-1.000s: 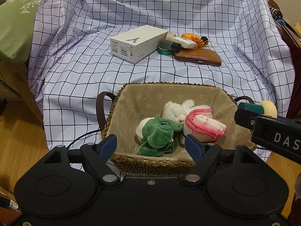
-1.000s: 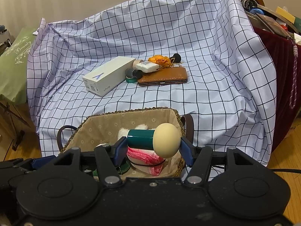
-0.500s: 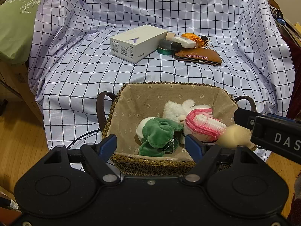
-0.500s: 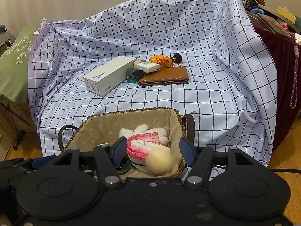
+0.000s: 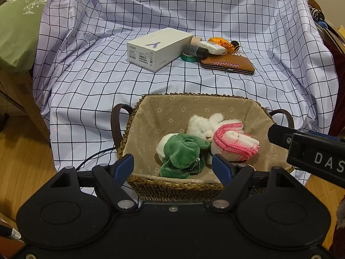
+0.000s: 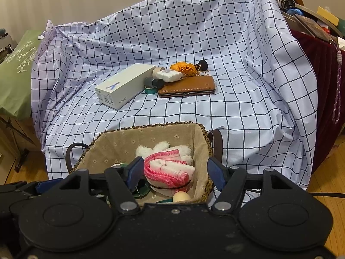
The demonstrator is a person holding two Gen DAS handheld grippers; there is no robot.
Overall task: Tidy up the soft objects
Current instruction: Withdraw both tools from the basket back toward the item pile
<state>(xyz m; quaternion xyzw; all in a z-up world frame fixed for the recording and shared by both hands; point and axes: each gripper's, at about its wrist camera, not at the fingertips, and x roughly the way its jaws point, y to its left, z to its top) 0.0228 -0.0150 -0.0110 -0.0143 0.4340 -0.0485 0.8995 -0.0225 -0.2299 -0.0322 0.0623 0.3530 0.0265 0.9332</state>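
Hovering over the near rim of the woven basket (image 5: 176, 186) in the left wrist view: left gripper (image 5: 173, 165), jaws roughly half apart, nothing between them, same as a second ago. Inside the liner: green plush toy (image 5: 183, 151), white plush bear (image 5: 203, 125) behind it, pink-and-white knit piece (image 5: 234, 142) to its right, all touching. Poking in from the right edge: right gripper, black body only; a second ago showing a green-handled, cream-headed sponge applicator in its tips, now none visible here.

Switching to the right wrist view: right gripper (image 6: 175, 171) over the basket's right end, jaws wider than a second ago and empty, applicator released. Cream sponge head (image 6: 181, 196) now lying low in the basket's near right corner, just in front of the knit piece, green handle mostly hidden under the gripper body. Basket (image 6: 203, 133) sitting at the front edge of the checked cloth (image 6: 248, 112).

Meaning for the task: drop done, another soft item binned. Left on the cloth, well apart from the basket: white phone box (image 6: 125, 86), brown wallet (image 6: 187, 88), tape roll, dark tube, orange pouch (image 6: 183, 67) — possibly the next soft pick.
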